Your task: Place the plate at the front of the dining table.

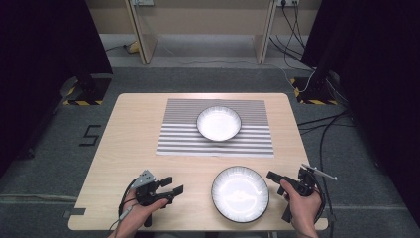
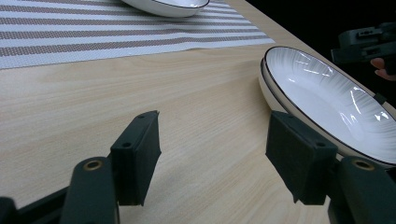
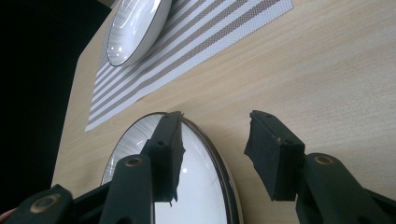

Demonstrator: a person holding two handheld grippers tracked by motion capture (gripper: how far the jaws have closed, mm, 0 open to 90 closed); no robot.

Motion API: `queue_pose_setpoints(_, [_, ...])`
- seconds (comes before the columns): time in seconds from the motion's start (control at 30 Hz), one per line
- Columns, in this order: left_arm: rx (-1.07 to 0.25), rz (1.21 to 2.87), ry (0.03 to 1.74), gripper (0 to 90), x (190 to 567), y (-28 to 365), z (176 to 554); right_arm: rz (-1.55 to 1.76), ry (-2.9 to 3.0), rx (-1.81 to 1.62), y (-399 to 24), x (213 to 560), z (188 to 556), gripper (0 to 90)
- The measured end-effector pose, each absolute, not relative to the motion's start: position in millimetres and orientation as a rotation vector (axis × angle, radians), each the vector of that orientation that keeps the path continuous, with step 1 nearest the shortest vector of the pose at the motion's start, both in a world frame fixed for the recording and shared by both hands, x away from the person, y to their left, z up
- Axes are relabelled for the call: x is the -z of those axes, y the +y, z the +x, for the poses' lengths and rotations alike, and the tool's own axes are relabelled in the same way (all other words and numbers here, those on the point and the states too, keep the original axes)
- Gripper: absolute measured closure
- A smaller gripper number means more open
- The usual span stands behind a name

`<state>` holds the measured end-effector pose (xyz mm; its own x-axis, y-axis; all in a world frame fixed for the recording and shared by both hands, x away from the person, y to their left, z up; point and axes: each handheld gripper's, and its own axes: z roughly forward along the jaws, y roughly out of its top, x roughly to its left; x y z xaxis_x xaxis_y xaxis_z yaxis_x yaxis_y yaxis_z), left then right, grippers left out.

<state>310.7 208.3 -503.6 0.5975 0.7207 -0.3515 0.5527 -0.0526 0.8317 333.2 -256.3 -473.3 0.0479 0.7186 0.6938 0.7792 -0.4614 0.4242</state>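
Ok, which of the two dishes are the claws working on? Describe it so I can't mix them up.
Start from the wooden table and its striped placemat. The dish you want is the plate on bare wood at the near edge, between the open left claw and the open right claw. Unlike the smaller bowl sitting on the placemat, it is wider, shallower, and off the mat.

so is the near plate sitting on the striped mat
No, the near plate rests on bare wood at the table's front edge, clear of the striped mat, which carries the far plate.
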Motion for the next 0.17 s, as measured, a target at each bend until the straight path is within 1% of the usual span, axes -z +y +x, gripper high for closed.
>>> queue_pose_setpoints(0.17, [-0.191,1.724,1.055,34.5,503.7,208.0,311.0,-2.228,-1.597,1.416,-258.9,472.0,330.0,54.4])
